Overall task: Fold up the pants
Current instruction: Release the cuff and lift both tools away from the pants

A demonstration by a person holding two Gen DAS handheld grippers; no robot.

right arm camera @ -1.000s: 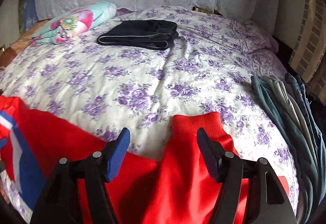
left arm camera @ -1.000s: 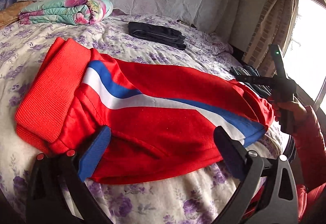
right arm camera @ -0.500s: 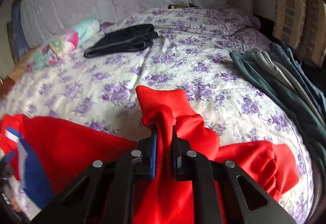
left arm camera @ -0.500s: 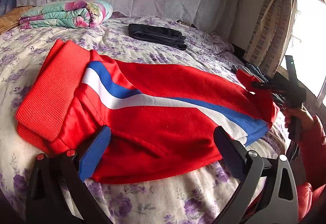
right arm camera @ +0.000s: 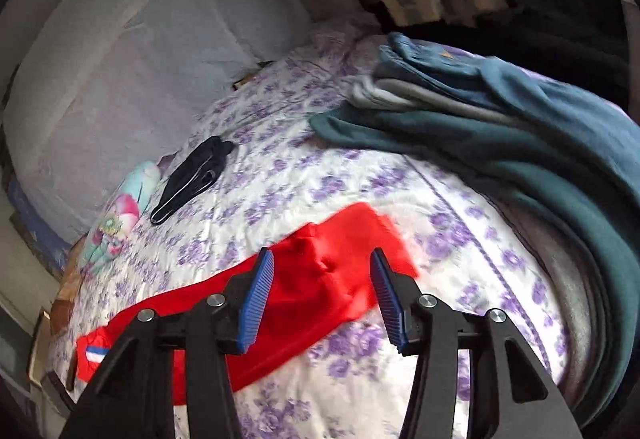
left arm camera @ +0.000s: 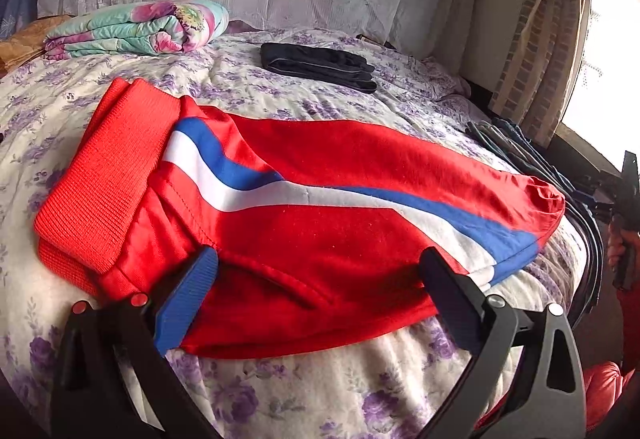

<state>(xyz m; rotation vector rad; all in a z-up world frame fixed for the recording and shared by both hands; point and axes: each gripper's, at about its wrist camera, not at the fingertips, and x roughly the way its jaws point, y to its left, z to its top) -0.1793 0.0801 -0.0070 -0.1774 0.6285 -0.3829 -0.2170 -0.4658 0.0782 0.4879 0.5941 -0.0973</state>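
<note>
Red pants with a blue and white side stripe lie stretched across the floral bed sheet, ribbed waistband at the left. My left gripper hovers open over their near edge, touching nothing. In the right wrist view the red leg end lies loose on the sheet beyond my right gripper. Its jaws are opening and the blue pads stand apart from the cloth. That gripper also shows at the far right of the left wrist view, held by a hand, clear of the pants.
Folded black pants and a folded floral quilt lie near the white-covered headboard. A pile of teal and grey garments hangs over the bed's right edge. A curtain and a window stand beyond it.
The right gripper shut on the red leg end, pulled it rightward, then let go, backed away and rolled. The leg end now lies flat. The left gripper stayed put, open.
</note>
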